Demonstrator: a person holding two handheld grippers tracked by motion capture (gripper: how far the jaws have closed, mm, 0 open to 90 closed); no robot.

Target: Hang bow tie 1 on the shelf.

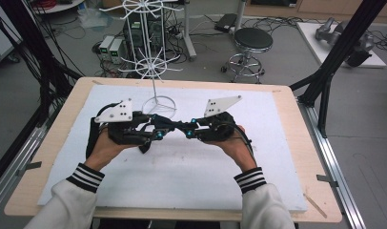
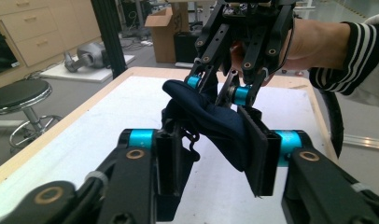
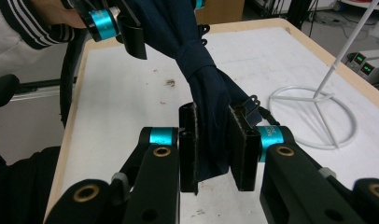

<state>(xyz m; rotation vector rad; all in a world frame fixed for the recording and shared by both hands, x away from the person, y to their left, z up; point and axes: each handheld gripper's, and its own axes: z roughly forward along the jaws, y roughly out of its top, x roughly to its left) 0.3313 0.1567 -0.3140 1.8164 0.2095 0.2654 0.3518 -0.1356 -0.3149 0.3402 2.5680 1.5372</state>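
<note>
The dark cloth (image 1: 171,125) stretches lengthwise before the white stand (image 1: 158,105), clamped between left gripper (image 1: 153,135) and right gripper (image 1: 190,132).

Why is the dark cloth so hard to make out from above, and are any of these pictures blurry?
High view: soft, even light, but the navy cloth merges with the black tongs. Left gripper view: cloth fairly sharp, background soft. Right gripper view: folds clear, white stand bright but not glaring.

Both tongs (image 1: 175,128) clamped — apparently facing.
</note>
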